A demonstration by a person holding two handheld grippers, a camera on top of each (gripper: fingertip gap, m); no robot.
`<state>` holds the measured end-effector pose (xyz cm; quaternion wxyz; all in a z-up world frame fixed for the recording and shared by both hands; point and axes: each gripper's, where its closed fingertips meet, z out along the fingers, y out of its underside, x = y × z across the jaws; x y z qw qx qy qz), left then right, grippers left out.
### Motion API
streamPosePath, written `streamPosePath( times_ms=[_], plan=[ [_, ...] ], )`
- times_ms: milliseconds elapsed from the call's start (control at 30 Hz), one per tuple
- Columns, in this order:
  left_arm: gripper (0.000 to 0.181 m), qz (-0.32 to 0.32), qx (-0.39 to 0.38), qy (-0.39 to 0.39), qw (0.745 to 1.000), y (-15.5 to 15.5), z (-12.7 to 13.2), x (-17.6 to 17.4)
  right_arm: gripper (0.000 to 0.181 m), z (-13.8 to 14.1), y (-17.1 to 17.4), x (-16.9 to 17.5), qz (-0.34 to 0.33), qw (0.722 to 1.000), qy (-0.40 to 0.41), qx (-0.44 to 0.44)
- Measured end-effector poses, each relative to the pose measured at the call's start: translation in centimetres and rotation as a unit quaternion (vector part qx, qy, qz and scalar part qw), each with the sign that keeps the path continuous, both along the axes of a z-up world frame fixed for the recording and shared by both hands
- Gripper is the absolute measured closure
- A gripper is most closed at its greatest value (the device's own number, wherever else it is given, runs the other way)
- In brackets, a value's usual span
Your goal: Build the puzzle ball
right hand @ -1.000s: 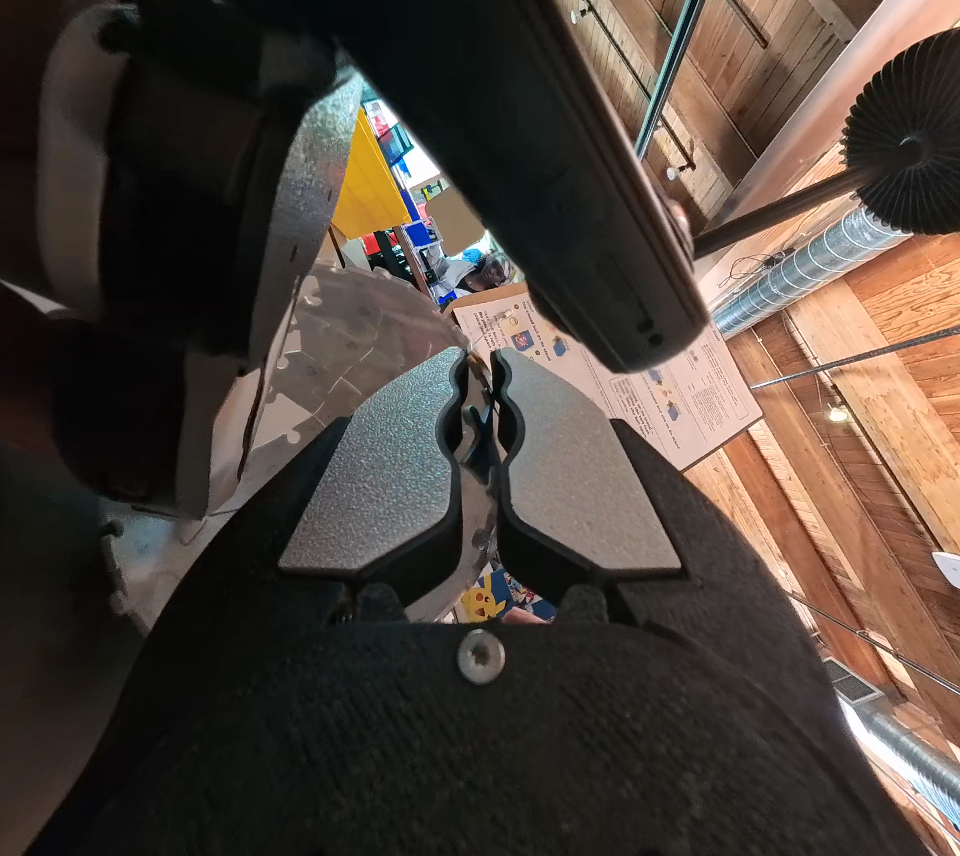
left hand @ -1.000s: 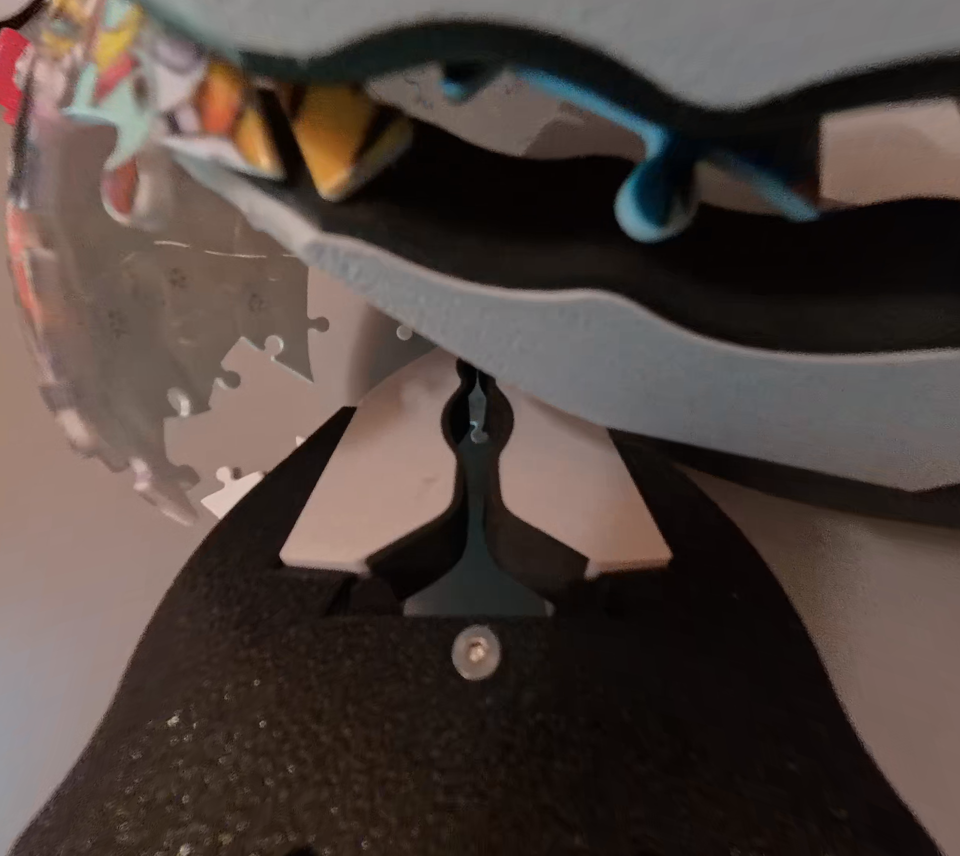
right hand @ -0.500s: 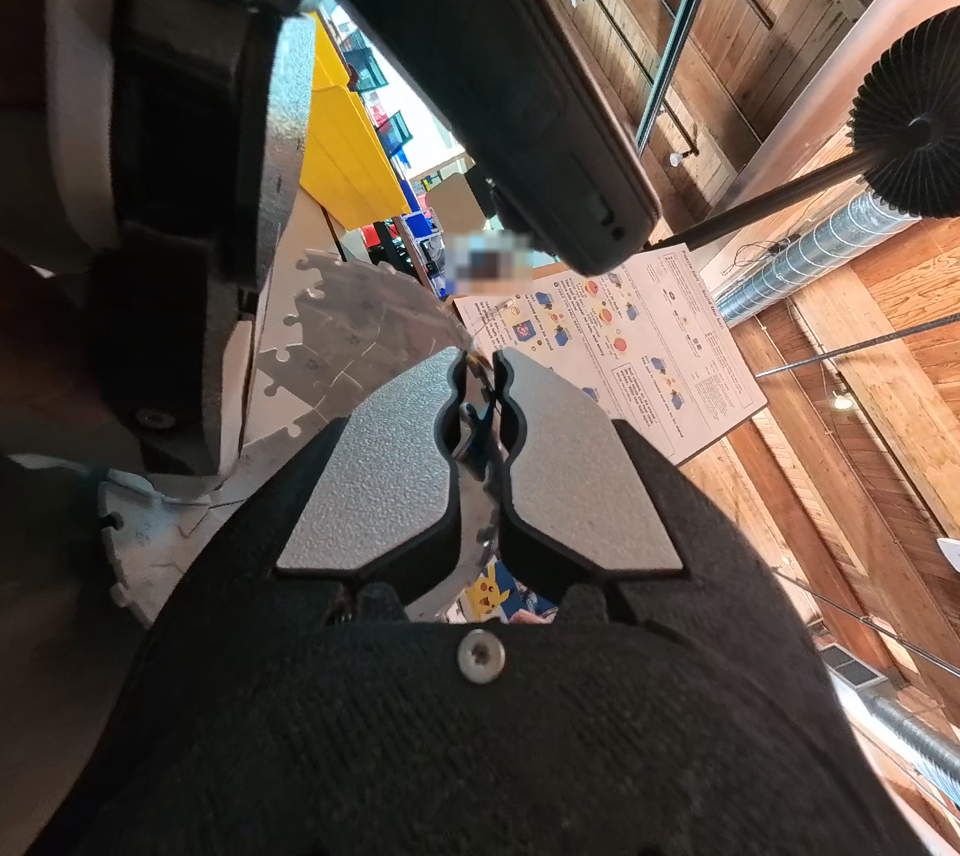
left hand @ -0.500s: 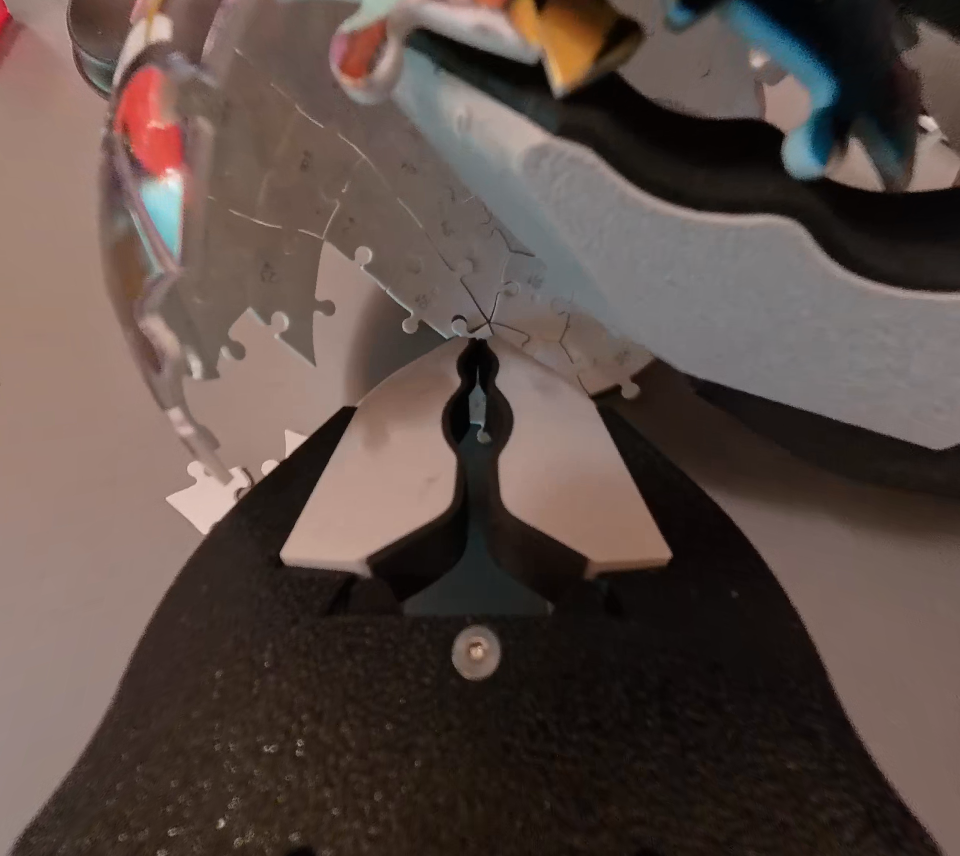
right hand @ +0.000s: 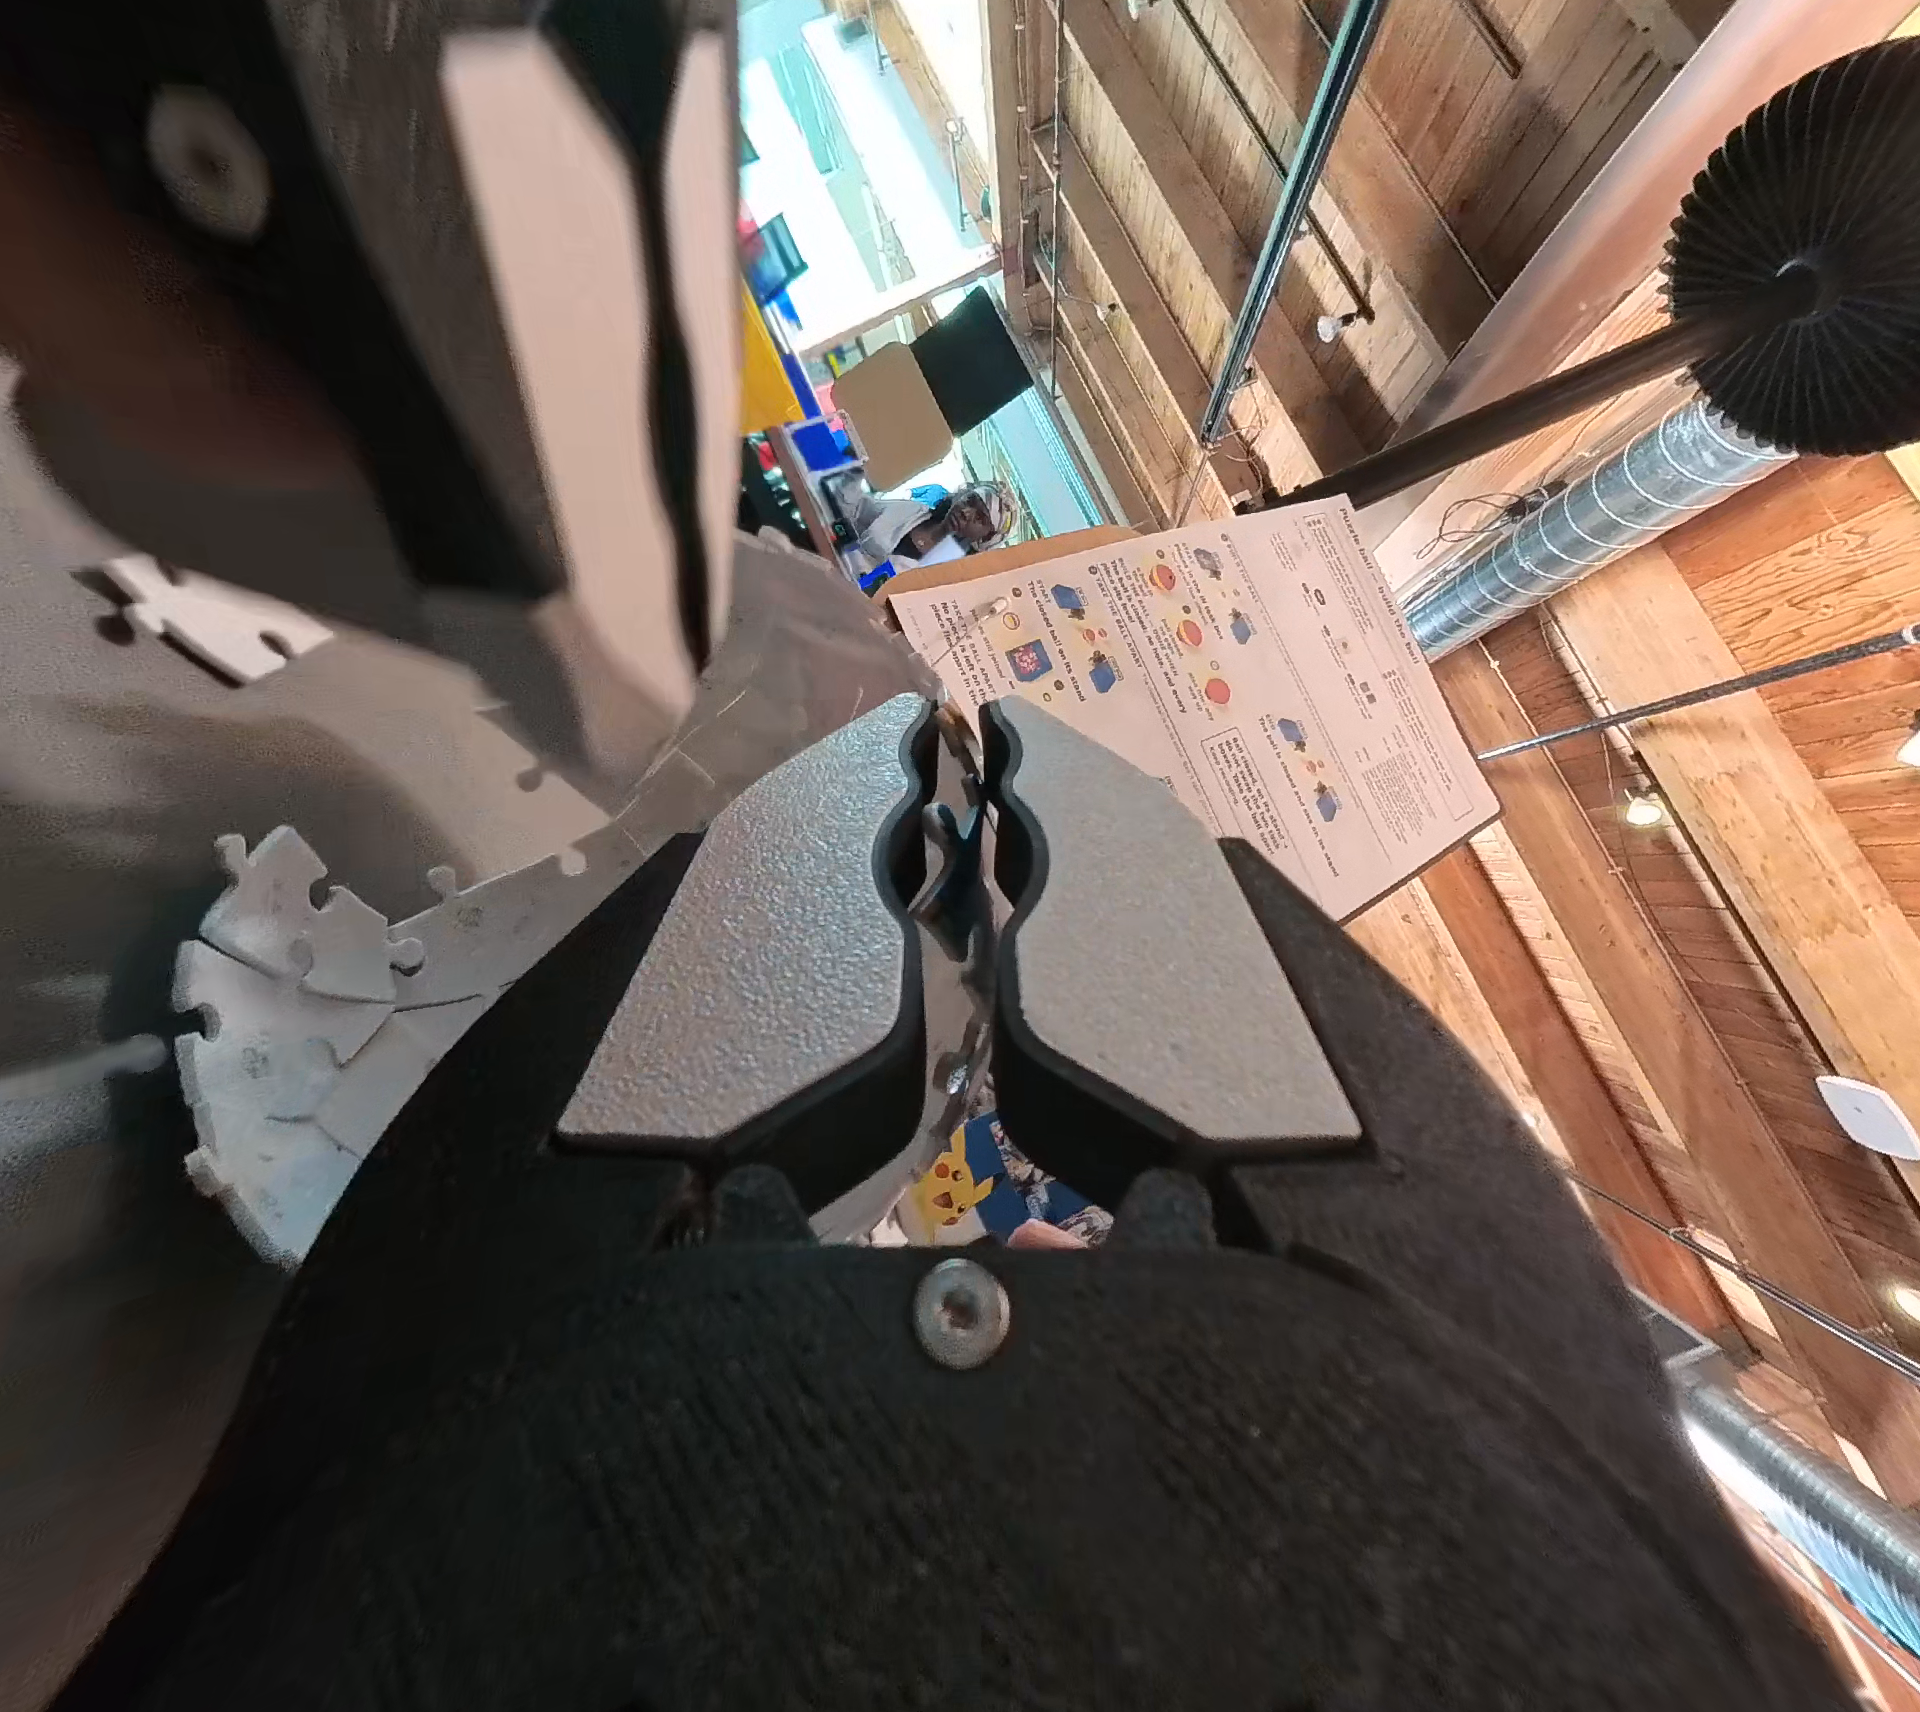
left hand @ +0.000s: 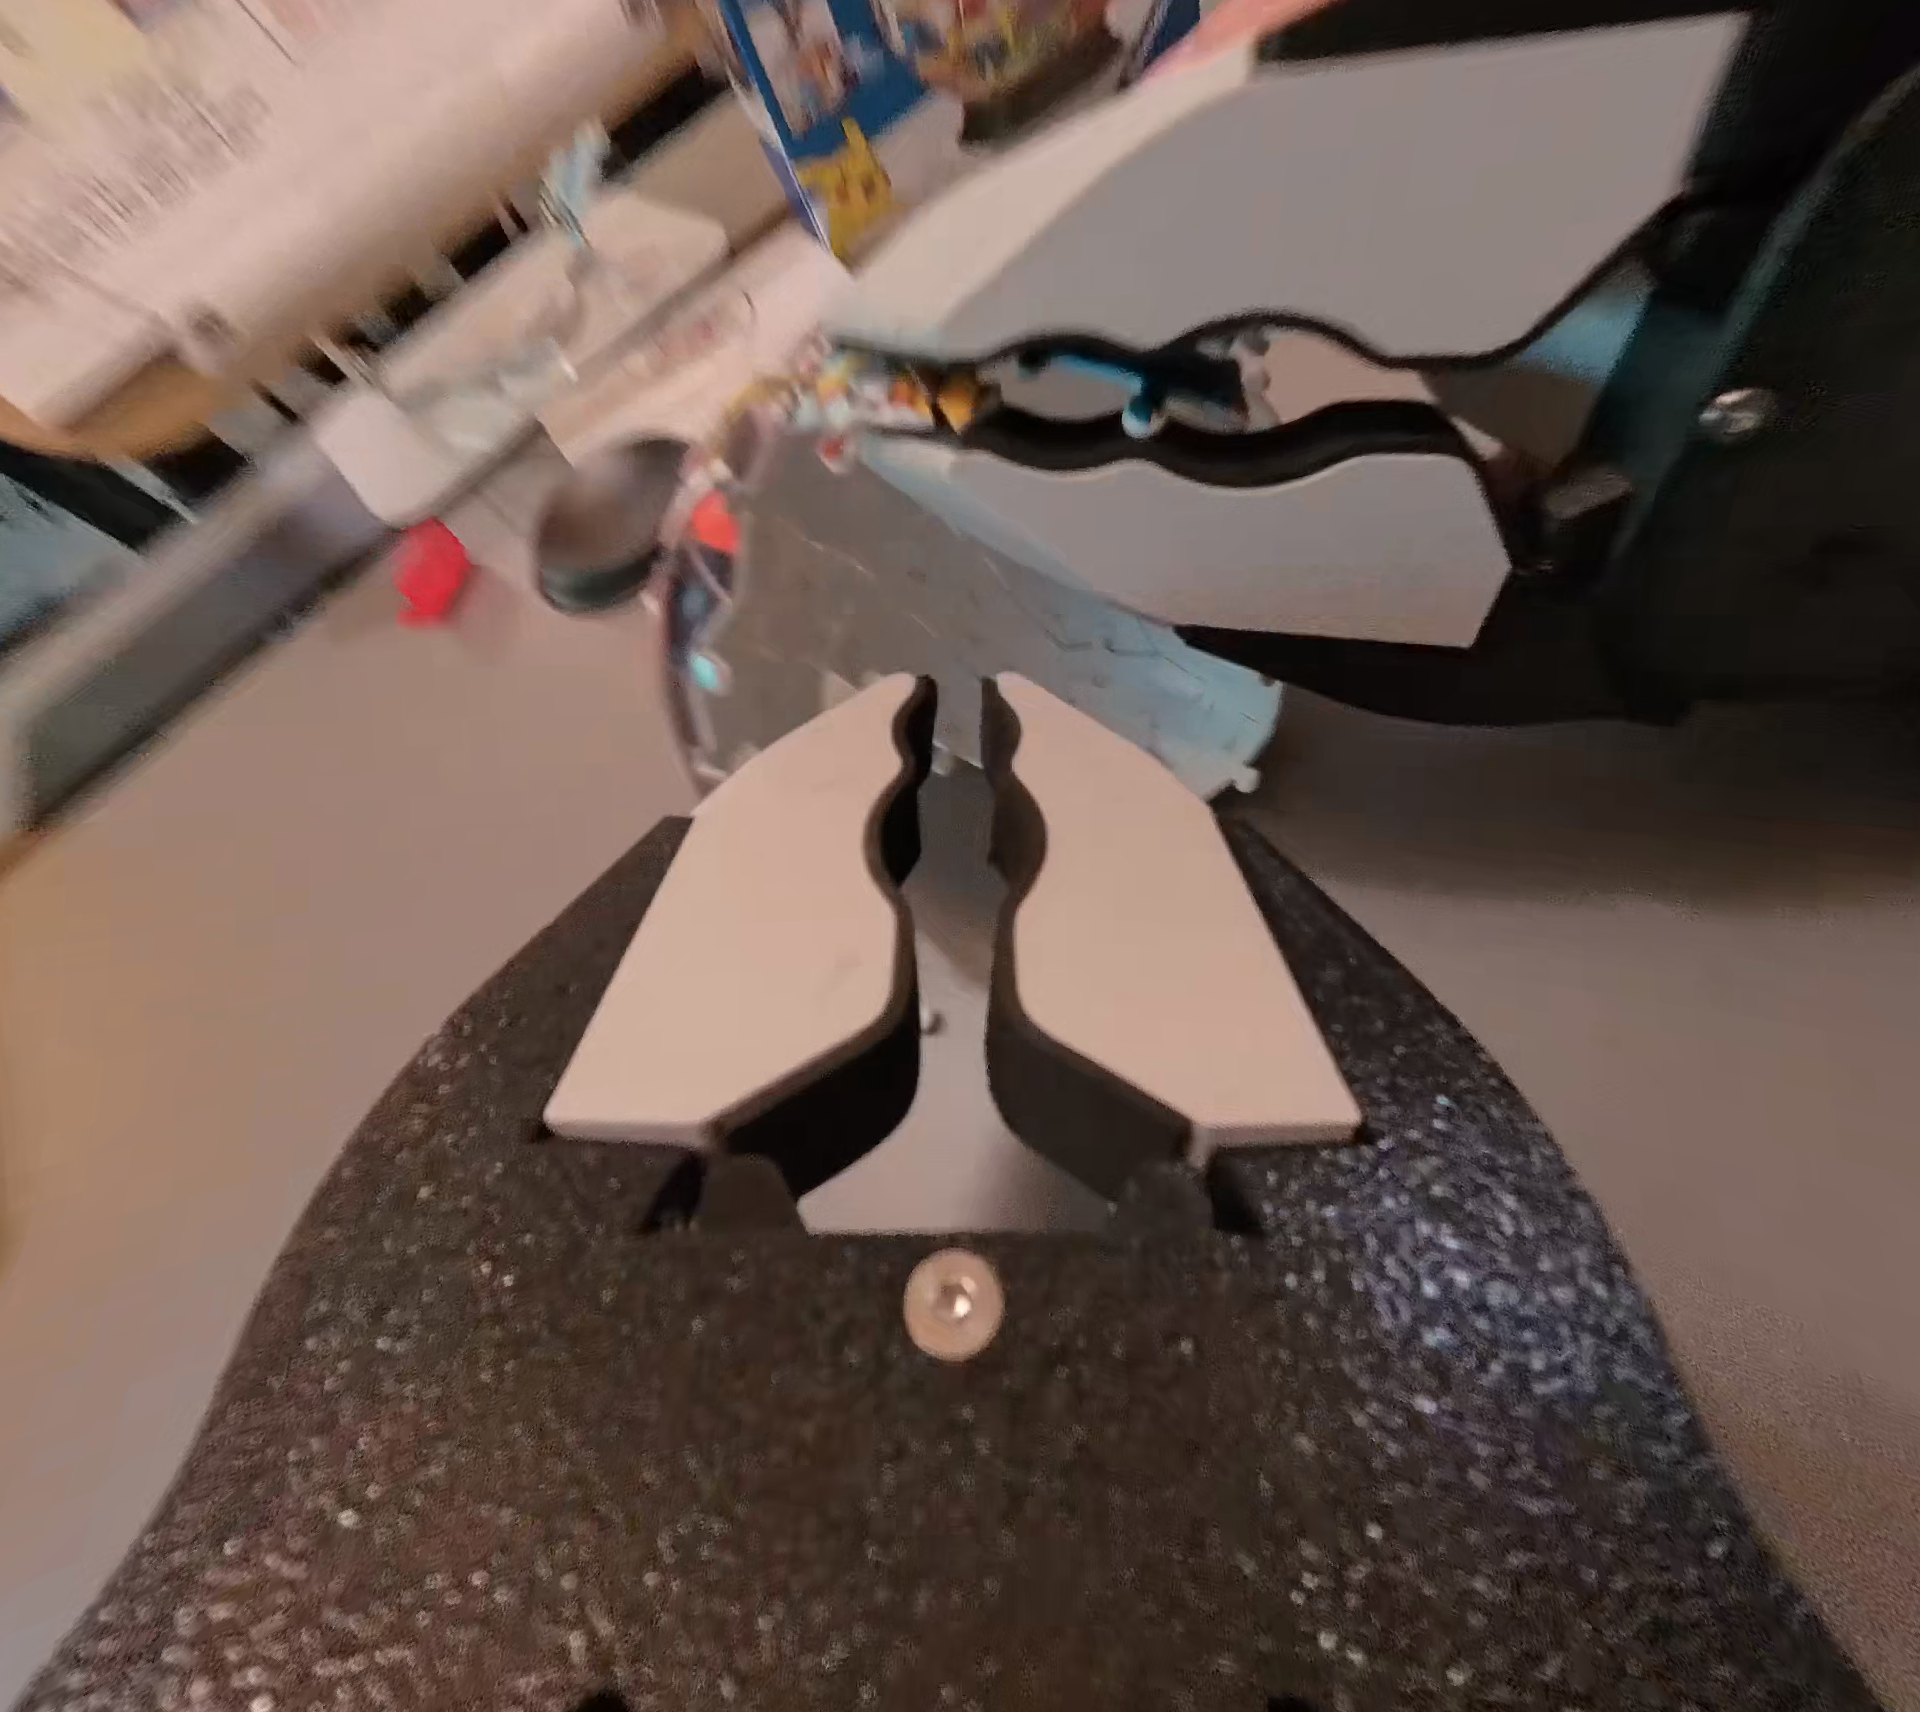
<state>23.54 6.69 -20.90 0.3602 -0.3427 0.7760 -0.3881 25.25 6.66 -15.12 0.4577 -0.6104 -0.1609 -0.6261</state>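
My left hand-held gripper had its jaws parted by a narrow gap, and I held nothing between them. Straight ahead at twelve o'clock in the left wrist view, just past the tips, hung the partly built puzzle ball, a curved shell of joined pieces with its plain grey inner side turned toward me and printed colour showing along its edge at about eleven o'clock. My right hand-held gripper came in from three o'clock there and was clamped on the shell's upper rim, a few coloured tabs showing between its fingers.

In the right wrist view the jaws of that right hand-held gripper were nearly together, with the thin jagged edge of the shell pinched between them. The grey shell spread away toward nine o'clock, its knobbed border at about eight o'clock. My left one stood at about eleven o'clock there, its tips just beside the shell; I could not tell whether they touched it.

The grey surface lay under the shell. On it, a loose puzzle piece lay at nine o'clock in the right wrist view. Beyond the shell in the left wrist view, the puzzle box stood at twelve o'clock and a round dark stand sat at about ten o'clock. A printed instruction sheet stood at two o'clock in the right wrist view.
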Motion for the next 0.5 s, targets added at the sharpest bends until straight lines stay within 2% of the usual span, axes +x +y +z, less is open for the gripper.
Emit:
streamPosePath(
  times_ms=[67, 133, 200, 367, 500],
  plan=[
    [0.17, 0.009, 0.043, -0.096, 0.994, 1.4, 2.7, 0.1, 0.174, 0.0, 0.0, -0.1, 0.001, 1.0, -0.003, -0.002],
    [0.157, 0.031, 0.1, -0.214, 0.971, 2.7, 5.6, 0.8, 0.173, 0.0, 0.1, -0.2, 0.001, 1.0, -0.007, -0.005],
    [0.15, 0.017, 0.168, -0.266, 0.949, 3.0, 6.1, 1.5, 0.174, 0.0, 0.2, -0.3, 0.002, 1.0, -0.01, -0.008],
    [0.141, -0.069, 0.234, -0.234, 0.941, 0.8, 3.9, 2.4, 0.174, 0.0, 0.0, -0.2, -0.006, 1.0, -0.017, -0.011],
    [0.141, -0.064, 0.279, -0.236, 0.929, 0.7, 3.5, 3.7, 0.174, 0.0, 0.0, -0.1, -0.006, 1.0, -0.016, -0.011]
  ],
)
